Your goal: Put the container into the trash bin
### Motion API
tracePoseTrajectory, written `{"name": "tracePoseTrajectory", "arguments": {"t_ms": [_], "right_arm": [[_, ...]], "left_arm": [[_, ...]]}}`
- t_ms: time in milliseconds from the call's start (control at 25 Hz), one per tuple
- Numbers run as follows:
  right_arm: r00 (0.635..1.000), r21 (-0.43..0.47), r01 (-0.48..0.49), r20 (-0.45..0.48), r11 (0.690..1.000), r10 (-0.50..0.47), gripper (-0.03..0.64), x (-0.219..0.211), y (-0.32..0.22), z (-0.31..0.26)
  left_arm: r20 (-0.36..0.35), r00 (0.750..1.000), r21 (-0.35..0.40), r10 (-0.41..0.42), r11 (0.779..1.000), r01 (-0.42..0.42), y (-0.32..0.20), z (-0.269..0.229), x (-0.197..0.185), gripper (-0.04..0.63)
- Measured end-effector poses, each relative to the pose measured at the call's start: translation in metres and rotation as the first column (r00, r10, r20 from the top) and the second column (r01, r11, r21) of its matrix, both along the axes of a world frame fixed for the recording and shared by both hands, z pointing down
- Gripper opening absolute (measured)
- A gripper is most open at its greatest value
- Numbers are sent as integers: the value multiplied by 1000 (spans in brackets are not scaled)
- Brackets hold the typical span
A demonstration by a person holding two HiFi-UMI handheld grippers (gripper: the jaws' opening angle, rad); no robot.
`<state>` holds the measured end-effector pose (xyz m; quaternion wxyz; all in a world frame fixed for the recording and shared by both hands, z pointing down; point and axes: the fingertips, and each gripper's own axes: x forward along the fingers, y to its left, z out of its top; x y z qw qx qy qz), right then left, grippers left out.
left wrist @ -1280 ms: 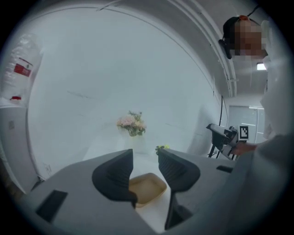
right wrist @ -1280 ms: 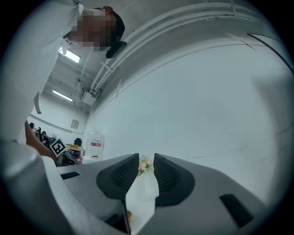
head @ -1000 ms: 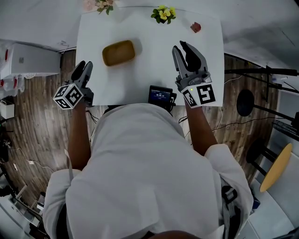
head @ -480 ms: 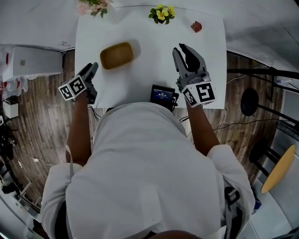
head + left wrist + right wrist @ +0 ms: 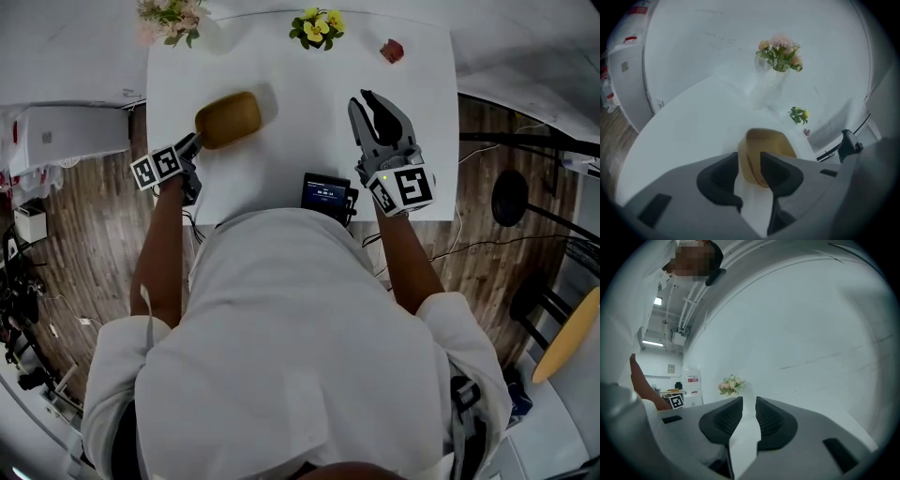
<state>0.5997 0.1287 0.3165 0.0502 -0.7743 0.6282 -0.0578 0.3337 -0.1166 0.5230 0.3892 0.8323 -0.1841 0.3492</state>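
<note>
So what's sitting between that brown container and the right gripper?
Nothing: the head view shows only bare white table between the container and the right gripper, whose empty jaws are closing.

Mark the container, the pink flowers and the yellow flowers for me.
container (image 5: 228,119), head view, middle of its brown body.
pink flowers (image 5: 169,14), head view, on the blooms at the table's far left corner.
yellow flowers (image 5: 316,25), head view, on the blooms.

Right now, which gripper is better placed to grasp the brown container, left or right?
Left. The left gripper sits at the near end of the container, its closing jaws either side of the rim, not yet pressing. The right gripper is well away across the table, its jaws closing on nothing.
</note>
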Motion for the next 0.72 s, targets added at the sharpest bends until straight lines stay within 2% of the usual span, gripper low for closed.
{"name": "tracePoseTrajectory", "arguments": {"t_ms": [200, 440, 720], "right_arm": [[999, 1, -18, 28, 1000, 18, 104, 5, 4, 10], [999, -11, -43, 20, 999, 43, 103, 14, 12, 12], [1000, -3, -21, 13, 1000, 22, 101, 3, 6, 3]], "left_arm": [[14, 1000, -23, -9, 1000, 10, -2, 14, 4, 102], [-24, 999, -25, -38, 999, 38, 2, 13, 11, 32], [-80, 995, -16, -53, 999, 52, 5, -7, 9, 28]]}}
